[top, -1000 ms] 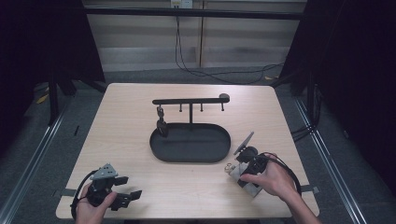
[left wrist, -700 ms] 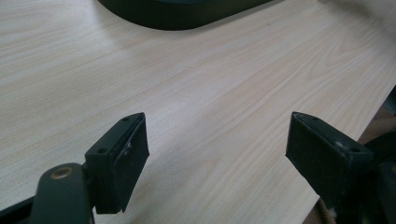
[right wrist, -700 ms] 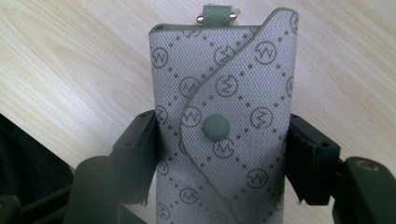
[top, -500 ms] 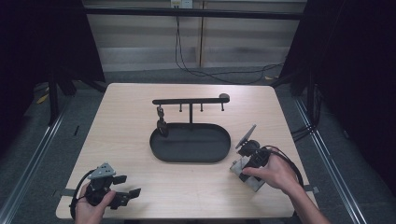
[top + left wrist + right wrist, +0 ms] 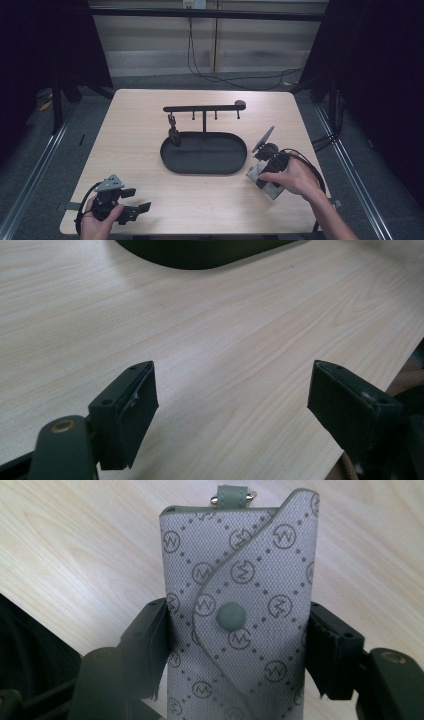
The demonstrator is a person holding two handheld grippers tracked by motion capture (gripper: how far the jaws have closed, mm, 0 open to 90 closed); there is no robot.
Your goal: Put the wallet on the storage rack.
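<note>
The right tool [image 5: 235, 645] is clenched on a grey patterned key pouch [image 5: 240, 605]; in the right gripper view both black jaws press its two long sides, at about the height of its round snap button [image 5: 231, 617]. The pouch stands up between the jaws, its flap closed and its small top tab with metal ring [image 5: 233, 493] pointing away from the tool. Beyond the tab lies bare pale wood, open for moving.

In the high view the right tool [image 5: 263, 140] sits just off the right end of the black oval tray [image 5: 172, 162], near it but apart, with the pouch seen edge-on as a dark sliver tilting up toward the far side. To its outer side a strip of worktop [image 5: 135, 120] runs to the right edge, close by. A black stand with a cross bar [image 5: 202, 108] rises from the tray's far rim, with a small dark piece [image 5: 173, 132] hanging from one of its hooks at its left part.

The left tool [image 5: 131, 212] is released, its jaws standing wide with nothing between them. It rests close to the near edge of the worktop, at the front left corner. Ahead of its jaws, the left gripper view shows a broad stretch of bare wood reaching to the tray's rim [image 5: 200, 255], well apart from it.
</note>
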